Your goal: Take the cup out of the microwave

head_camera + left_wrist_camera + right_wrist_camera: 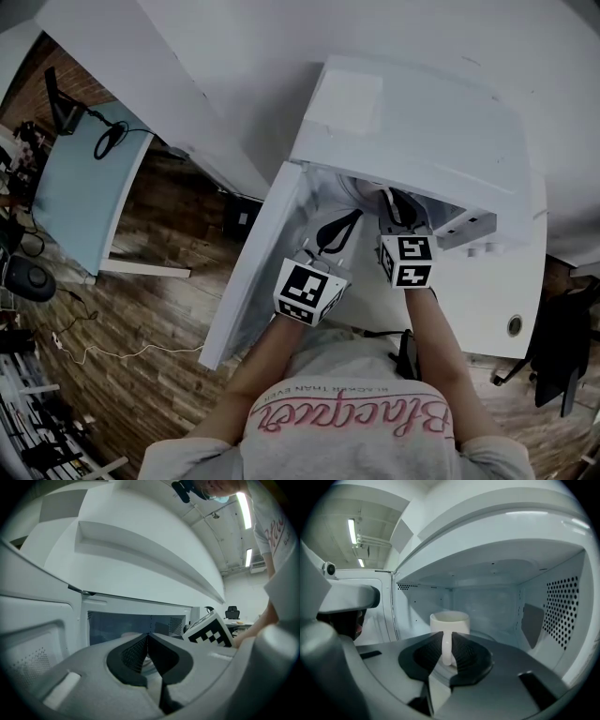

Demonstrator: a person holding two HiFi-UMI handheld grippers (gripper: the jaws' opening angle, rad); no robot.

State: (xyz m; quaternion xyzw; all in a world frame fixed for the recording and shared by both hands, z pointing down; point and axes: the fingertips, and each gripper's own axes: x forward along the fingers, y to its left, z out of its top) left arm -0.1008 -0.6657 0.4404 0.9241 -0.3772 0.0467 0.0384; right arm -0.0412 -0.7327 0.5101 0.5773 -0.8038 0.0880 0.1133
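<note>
Reaching almost level into the open microwave on the white bench with the right hand-held gripper, narrowed onto the handle of the white cup, dark pads pressed against either side of that handle. Standing upright there on the cavity floor, near its middle, handle turned toward the opening. Holding the left hand-held gripper just beside the right one at the mouth of the cavity, also close to level, closed tight with nothing between. Stretching both forearms straight out from the body, side by side, next to the door swung open at the bench's left edge.
</note>
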